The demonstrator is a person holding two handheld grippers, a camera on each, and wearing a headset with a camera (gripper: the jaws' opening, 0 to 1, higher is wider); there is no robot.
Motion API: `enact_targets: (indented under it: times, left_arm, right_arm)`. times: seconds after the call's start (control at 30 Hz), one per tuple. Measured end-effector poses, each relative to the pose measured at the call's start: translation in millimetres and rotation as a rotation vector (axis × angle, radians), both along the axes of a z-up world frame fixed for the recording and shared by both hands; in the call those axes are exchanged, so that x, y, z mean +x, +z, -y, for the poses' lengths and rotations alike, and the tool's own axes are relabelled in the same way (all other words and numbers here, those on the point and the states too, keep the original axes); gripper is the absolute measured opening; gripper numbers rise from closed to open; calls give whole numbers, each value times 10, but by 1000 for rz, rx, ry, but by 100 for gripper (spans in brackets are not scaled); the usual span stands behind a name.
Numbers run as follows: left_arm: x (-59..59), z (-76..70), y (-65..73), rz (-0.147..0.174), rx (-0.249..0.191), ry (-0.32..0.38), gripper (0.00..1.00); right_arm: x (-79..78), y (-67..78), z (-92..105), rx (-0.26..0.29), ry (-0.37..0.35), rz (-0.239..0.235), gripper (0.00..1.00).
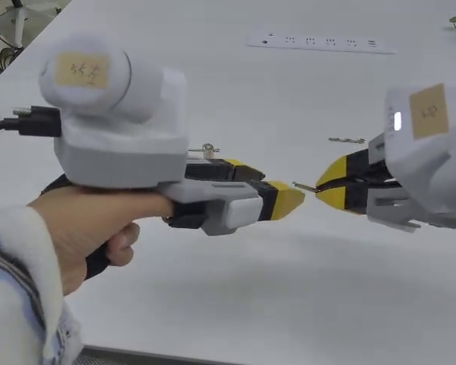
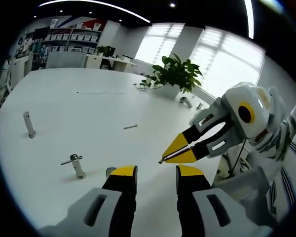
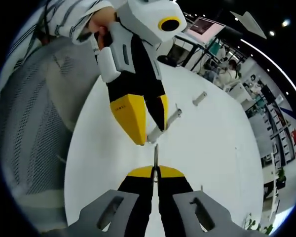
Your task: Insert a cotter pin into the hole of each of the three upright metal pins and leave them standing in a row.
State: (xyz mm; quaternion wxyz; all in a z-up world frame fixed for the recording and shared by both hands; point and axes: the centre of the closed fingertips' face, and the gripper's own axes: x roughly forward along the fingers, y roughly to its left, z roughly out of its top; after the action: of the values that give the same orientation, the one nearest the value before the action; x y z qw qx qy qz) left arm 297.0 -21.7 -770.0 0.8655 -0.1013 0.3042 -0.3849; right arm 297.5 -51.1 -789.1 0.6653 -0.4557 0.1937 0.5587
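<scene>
**A:** White workbench (image 1: 213, 304) is spreading out wide and mostly bare under both tools, with an open-plan office glowing behind it. What is the right gripper (image 1: 330, 186) carrying?

**B:** It is pinching a cotter pin (image 1: 305, 186) at the very tips. The jaws are closed tight on it so that the thin legs are sticking forward, free to thread. It is hovering above the bench, pointing at the left gripper (image 1: 273, 186).

**A:** And the left one?

**B:** Its jaws are standing parted with nothing between them. The top of a bare metal pin (image 2: 110, 171) is peeking out just beside one jaw. I judge it is lining up to steady that pin for threading.

**A:** Where are the other pins standing?

**B:** A finished pin (image 2: 77, 165) is standing near, with a cotter pin already crossing its head. A far pin (image 2: 28, 123) is waiting upright, well apart from it, with nothing showing through it.

**A:** Is anything getting in the way?

**B:** A spare cotter pin (image 2: 130, 127) is lying loose farther back, and a power strip (image 1: 319, 42) is lying along the far edge. Neither is crowding the work. The real trouble is the left jaw itself, which is hiding most of the bare metal pin, hole included, so I cannot tell which way the hole is facing.
</scene>
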Motion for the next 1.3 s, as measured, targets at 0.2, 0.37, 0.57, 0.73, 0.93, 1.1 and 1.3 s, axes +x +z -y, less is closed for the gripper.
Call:
enact_targets:
  times: [0.2, 0.37, 0.57, 0.73, 0.93, 1.1, 1.3]
  left_arm:
    - [-14, 36, -13, -21, -14, -8, 23]
    - [-24, 78, -27, -36, -23, -21, 17]
    - [-41, 114, -27, -49, -37, -36, 12]
    - [-39, 139, -18, -58, -54, -40, 7]
    - [-41, 139, -12, -70, -68, -38, 4]
    - [-58, 145, -12, -77, -68, -39, 2]
    - [-68, 142, -8, -82, -70, -47, 1]
  right_arm:
    - [-11, 27, -22, 3, 7, 25, 3]
    - [-47, 30, -56, 12, 14, 28, 3]
    - [-63, 38, -81, 20, 18, 34, 3]
    - [-73, 58, -94, 20, 36, 57, 3]
    - [-81, 69, -84, 25, 35, 59, 3]
    - [-104, 77, -95, 28, 43, 61, 3]
    - [-108, 82, -96, 28, 48, 68, 3]
